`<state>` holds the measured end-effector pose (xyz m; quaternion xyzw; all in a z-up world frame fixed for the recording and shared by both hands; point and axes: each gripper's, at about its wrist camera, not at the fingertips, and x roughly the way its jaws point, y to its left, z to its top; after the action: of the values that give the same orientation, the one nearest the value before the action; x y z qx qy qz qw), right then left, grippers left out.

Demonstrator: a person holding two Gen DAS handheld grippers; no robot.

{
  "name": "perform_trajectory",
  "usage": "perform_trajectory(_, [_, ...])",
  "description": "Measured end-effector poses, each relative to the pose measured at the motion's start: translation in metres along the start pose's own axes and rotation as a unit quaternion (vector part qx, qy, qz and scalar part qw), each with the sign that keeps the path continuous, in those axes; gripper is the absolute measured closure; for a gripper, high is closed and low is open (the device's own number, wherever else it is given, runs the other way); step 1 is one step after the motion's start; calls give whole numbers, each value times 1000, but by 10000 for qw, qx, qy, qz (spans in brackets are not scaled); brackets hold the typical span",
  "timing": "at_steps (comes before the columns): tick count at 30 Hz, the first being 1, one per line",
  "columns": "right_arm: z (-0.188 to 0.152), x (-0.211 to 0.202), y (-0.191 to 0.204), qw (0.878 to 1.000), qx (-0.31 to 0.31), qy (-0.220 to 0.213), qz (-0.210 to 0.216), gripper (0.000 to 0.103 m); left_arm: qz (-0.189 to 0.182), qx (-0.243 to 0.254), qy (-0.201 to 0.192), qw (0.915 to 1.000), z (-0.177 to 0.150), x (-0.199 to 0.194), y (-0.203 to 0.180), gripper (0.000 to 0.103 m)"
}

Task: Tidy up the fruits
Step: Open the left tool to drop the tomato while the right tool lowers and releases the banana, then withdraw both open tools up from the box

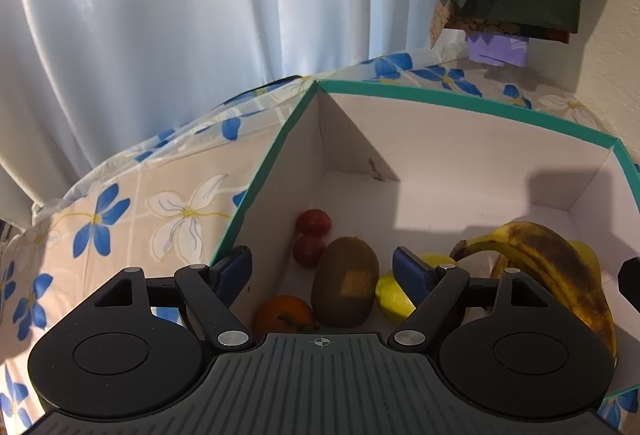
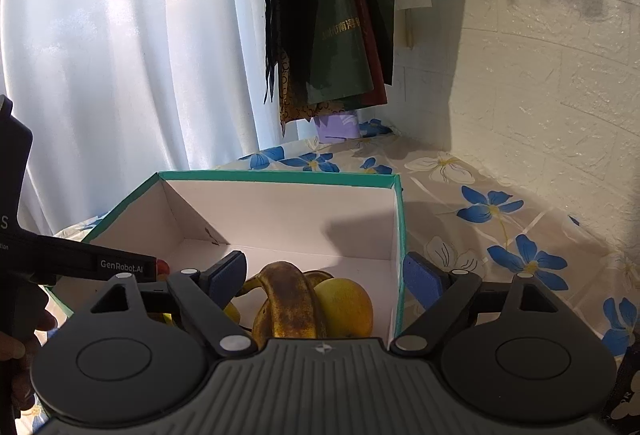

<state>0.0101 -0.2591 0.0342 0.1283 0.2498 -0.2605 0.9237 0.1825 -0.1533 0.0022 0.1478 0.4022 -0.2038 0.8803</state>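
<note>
A kiwi [image 1: 345, 282] is lying inside the white box with the teal rim [image 1: 460, 97], near its left wall. Two small red fruits [image 1: 312, 235] are seen at 11 o'clock from the kiwi, an orange [image 1: 282, 313] at 7 o'clock and a lemon [image 1: 394, 297] at 3 o'clock. Spotted bananas [image 1: 560, 267] are resting further to the right, and a yellow round fruit [image 2: 346, 305] is touching them at 3 o'clock in the right wrist view. The left gripper [image 1: 322, 267] is being held released above the kiwi, nothing grasped. The right gripper [image 2: 324, 273] is also spread wide, empty, over the bananas. The box is standing on a flowered tablecloth [image 1: 132, 211], with a white curtain [image 1: 160, 15] behind it.
</note>
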Motion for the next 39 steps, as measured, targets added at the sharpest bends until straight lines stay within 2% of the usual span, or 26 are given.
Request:
perform_trajectory(8, [0,-7,10,9987,-308,198,365,19,-136,70,69,9999,-4,-5,4,16])
perform_trajectory(12, [-2,1,15,9974,-279,478,467,21,-77,164,105,9998,-5,-6,1,14])
perform_trajectory(15, [-2,2,16,9968,-281,580,472,13,-65,168,131,9998,-6,-7,0,11])
perform_trajectory(17, [-2,3,17,9968,-322,614,400,2,-18,219,138,9997,-7,-8,-2,8])
perform_trajectory(18, [-2,2,17,9968,-344,610,375,1,-5,252,130,9996,-8,-9,-3,8])
perform_trajectory(25, [-1,7,18,9933,-369,1001,452,0,71,416,151,9990,-10,-16,-7,2])
perform_trajectory(30, [0,2,22,9922,-432,1102,384,0,114,535,259,9982,-10,-22,-8,1])
perform_trajectory(34, [5,6,26,9873,-437,1487,360,0,159,586,396,9974,-10,-26,-8,1])
perform_trajectory(39, [7,6,19,9771,19,2006,702,0,184,566,440,9973,-10,-37,-5,0])
